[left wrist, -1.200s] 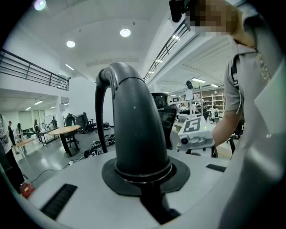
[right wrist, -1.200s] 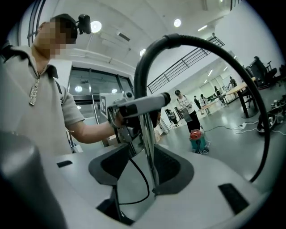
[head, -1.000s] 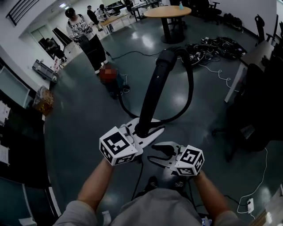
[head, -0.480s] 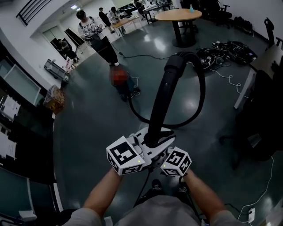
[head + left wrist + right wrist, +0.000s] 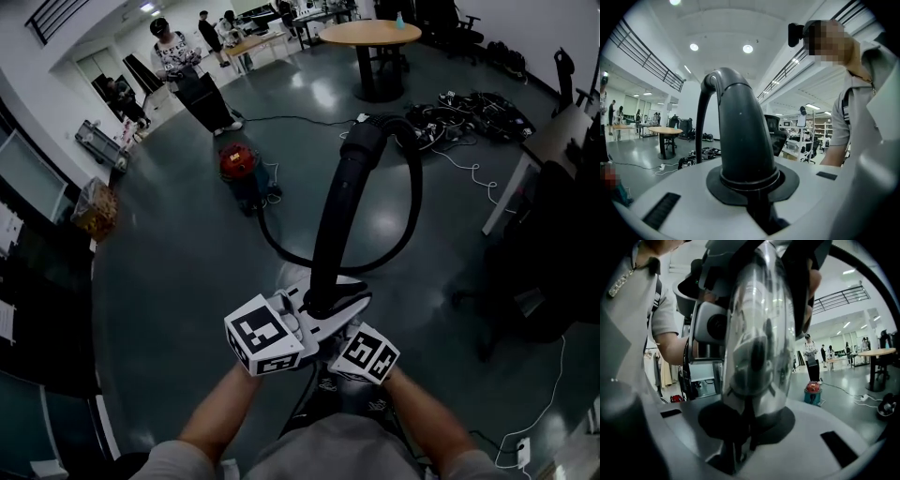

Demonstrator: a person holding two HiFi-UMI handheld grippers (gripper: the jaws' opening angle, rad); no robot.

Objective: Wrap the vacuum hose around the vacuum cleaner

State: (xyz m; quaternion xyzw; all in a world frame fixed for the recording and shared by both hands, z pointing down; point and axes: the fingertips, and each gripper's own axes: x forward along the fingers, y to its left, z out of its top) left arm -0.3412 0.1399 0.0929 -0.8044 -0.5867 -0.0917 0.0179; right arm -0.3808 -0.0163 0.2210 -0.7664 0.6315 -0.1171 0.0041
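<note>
**Tube gripped low, hose loose across the floor**

Open office hall with a glossy dark floor [image 5: 169,267]. At the far left back, a person [image 5: 178,56] standing near some desks. Just right of that and well apart from the grippers, the red-topped vacuum cleaner [image 5: 239,169] upright on the floor, hose not yet wrapped around it.

Low in the middle, the left gripper [image 5: 323,302], jaws clamped on the bottom end of the black tube [image 5: 342,211]. Tube tilted, leaning up and away to the right. Tucked just beside and partly under the left one, the right gripper [image 5: 743,437]. Jaws just now closing in, pressed on a glossy, blurred piece that looks like the same tube's lower end.

From the tube's top bend, the hose [image 5: 415,202] dropping in a wide loop on the right. Then sweeping back left to the vacuum cleaner.

Further right at the back, a round table [image 5: 370,33]. Near it, a heap of cables [image 5: 469,103] on the floor.
</note>
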